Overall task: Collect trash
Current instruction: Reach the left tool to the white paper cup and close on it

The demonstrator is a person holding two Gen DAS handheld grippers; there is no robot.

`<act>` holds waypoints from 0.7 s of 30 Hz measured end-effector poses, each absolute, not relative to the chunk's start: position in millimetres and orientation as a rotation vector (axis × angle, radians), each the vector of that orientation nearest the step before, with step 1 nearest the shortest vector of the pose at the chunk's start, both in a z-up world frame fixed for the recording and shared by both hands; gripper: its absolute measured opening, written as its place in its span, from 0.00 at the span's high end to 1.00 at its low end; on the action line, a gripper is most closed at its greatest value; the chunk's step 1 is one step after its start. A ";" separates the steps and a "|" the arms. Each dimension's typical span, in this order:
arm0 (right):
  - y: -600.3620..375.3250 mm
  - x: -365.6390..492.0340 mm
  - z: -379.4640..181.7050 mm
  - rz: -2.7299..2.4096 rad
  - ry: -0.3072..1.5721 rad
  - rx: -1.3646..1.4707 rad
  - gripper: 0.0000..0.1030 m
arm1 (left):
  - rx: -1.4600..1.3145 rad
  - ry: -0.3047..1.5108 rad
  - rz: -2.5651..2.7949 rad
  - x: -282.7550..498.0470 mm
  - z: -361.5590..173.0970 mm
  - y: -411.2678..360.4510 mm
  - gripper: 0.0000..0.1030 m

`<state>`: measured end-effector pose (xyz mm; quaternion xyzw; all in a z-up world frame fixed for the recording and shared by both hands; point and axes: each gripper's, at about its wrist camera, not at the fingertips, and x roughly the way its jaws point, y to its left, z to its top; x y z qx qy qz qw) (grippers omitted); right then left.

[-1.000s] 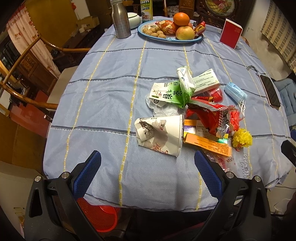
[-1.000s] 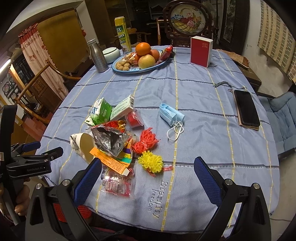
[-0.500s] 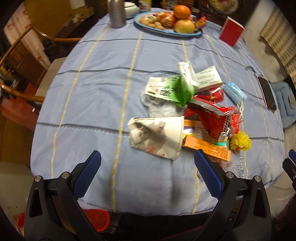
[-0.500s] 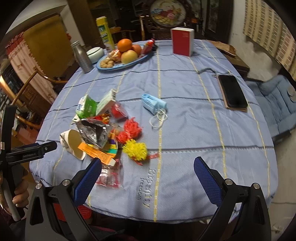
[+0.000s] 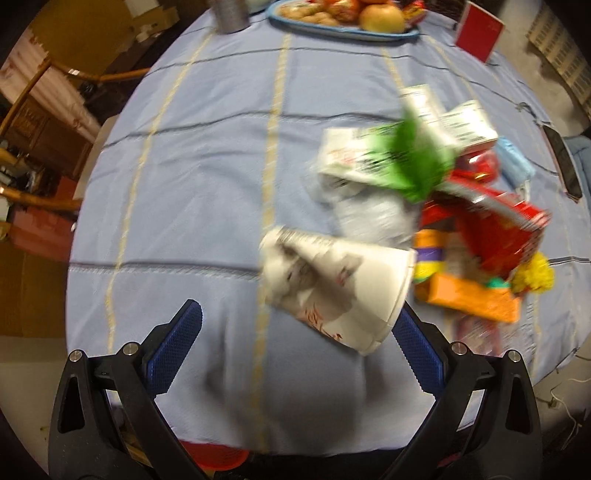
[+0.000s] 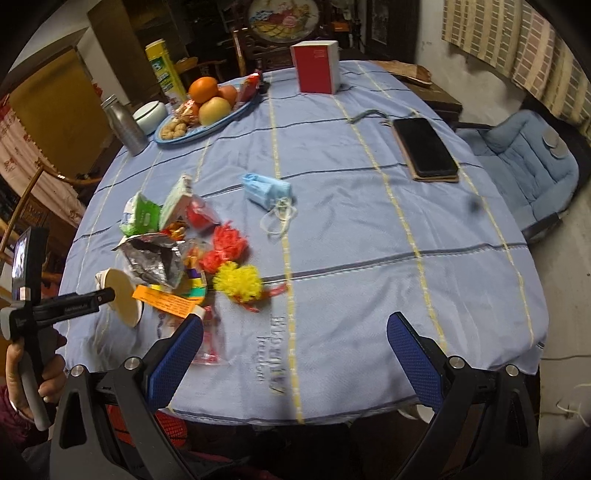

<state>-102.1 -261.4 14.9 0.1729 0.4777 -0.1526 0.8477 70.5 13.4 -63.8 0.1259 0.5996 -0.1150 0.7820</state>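
Trash pile at the table's near-left edge, both grippers spread wide.
A crushed paper cup [image 5: 334, 286] lies on its side, its rim touching the left gripper [image 5: 299, 354]'s right finger; wrappers and a green carton [image 5: 391, 158] lie toward 1 o'clock. The right gripper [image 6: 295, 354] hovers empty, yellow pompom [image 6: 238, 282] at 11 o'clock.

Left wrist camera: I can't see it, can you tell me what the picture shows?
The open left gripper hangs over a crushed white paper cup lying on its side on a blue striped tablecloth. Past the cup sits a blurry heap of trash: a green-and-white carton, a red snack bag and an orange packet. A fruit plate sits at the far edge.
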 end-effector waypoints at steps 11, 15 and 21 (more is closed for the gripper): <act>-197.2 -60.5 12.1 -0.143 1.040 0.283 0.05 | 0.196 1.264 -0.202 38.9 -41.4 103.8 0.07; -185.8 -59.0 10.8 -0.123 1.047 0.257 0.06 | 0.197 1.236 -0.270 34.8 -36.1 93.0 0.07; -205.2 -73.5 17.0 -0.193 1.034 0.256 0.05 | 0.169 1.264 -0.360 46.6 -44.6 55.4 0.07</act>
